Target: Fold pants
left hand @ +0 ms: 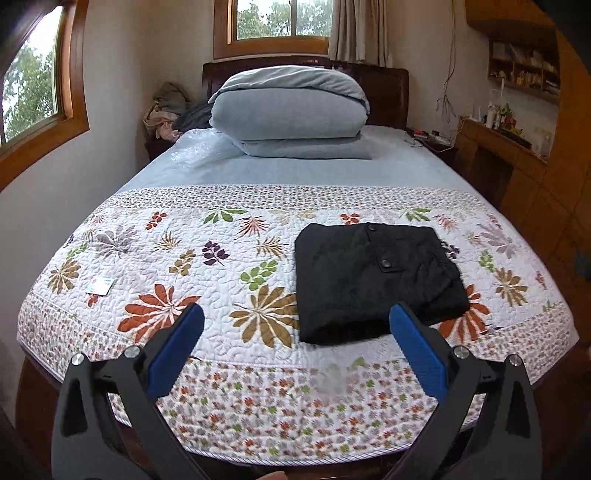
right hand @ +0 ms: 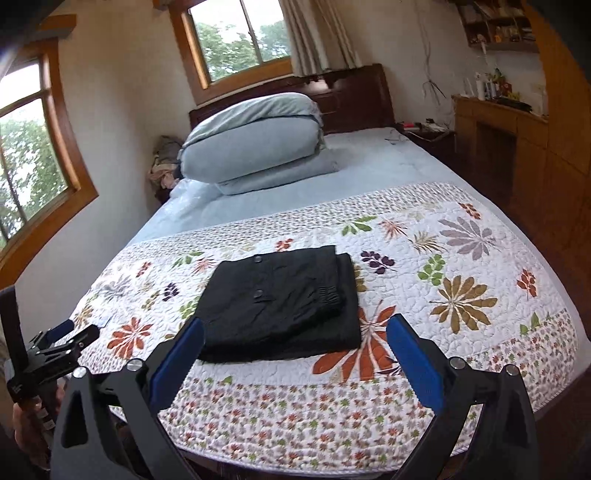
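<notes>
- A bedroom with wood-framed windows (left hand: 280,20) on the far wall and the left wall, a curtain (left hand: 356,31) at the far window, and a wooden desk (left hand: 491,147) with shelves along the right wall.
- The bed is covered at its near end by a white quilt (left hand: 177,266) printed with coloured leaves; further back lies a pale blue sheet (left hand: 295,171).
- A folded pale blue duvet (left hand: 291,110) is stacked at the far end, against the dark wooden headboard (left hand: 388,92).
- A small white card (left hand: 99,285) lies on the left part of the quilt.
- The black pants (left hand: 369,280) lie folded into a compact rectangle on the quilt, near the foot of the bed, right of centre in the left wrist view; two dark buttons show on top.
- The left gripper (left hand: 295,325) hangs above the near edge of the bed, its blue-padded jaws spread wide and holding nothing, apart from the pants.
- The right gripper (right hand: 295,332) likewise has its jaws spread wide and empty, just short of the near edge of the pants.
- In the right wrist view the left gripper appears at the far left, gripped by the person's hand (right hand: 26,424).
</notes>
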`<state>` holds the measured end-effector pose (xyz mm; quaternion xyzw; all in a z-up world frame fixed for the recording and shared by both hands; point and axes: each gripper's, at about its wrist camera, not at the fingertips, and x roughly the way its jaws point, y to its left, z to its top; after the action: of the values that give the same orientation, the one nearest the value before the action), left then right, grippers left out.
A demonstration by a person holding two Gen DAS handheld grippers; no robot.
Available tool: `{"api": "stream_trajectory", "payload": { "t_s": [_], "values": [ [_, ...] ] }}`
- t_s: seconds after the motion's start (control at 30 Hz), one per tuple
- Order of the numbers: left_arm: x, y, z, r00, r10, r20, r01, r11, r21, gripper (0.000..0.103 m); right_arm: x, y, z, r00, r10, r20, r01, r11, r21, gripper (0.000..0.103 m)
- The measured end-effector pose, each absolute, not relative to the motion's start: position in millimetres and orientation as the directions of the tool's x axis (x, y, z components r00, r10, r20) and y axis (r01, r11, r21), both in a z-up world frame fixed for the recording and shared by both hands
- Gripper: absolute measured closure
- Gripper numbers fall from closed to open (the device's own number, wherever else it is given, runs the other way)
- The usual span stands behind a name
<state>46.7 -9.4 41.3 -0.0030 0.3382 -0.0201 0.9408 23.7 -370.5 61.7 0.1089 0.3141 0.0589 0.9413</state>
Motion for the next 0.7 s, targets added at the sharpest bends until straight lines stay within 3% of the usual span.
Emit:
{"api": "stream_trajectory", "payload": {
  "t_s": [0.13, 0.57, 0.7],
  "values": [
    [35, -14, 46, 0.778, -0.060, -0.626, 0.046, 0.998, -0.039, 0.003, 10, -351, 66, 0.812, 0.127, -0.570, -0.042, 0.986, 0.161, 0.003],
    [19, -16, 45, 0.801, -0.068, -0.595, 0.036, 0.997, -0.065, 0.003, 3, -325, 54, 0.805, 0.131, -0.579, -0.061, 0.988, 0.139, 0.003],
    [19, -21, 39, 0.809, -0.033, -0.586, 0.027, 0.999, -0.019, 0.003, 7, -317, 45, 0.799, 0.118, -0.590, -0.063, 0.992, 0.114, 0.003]
  ]
}}
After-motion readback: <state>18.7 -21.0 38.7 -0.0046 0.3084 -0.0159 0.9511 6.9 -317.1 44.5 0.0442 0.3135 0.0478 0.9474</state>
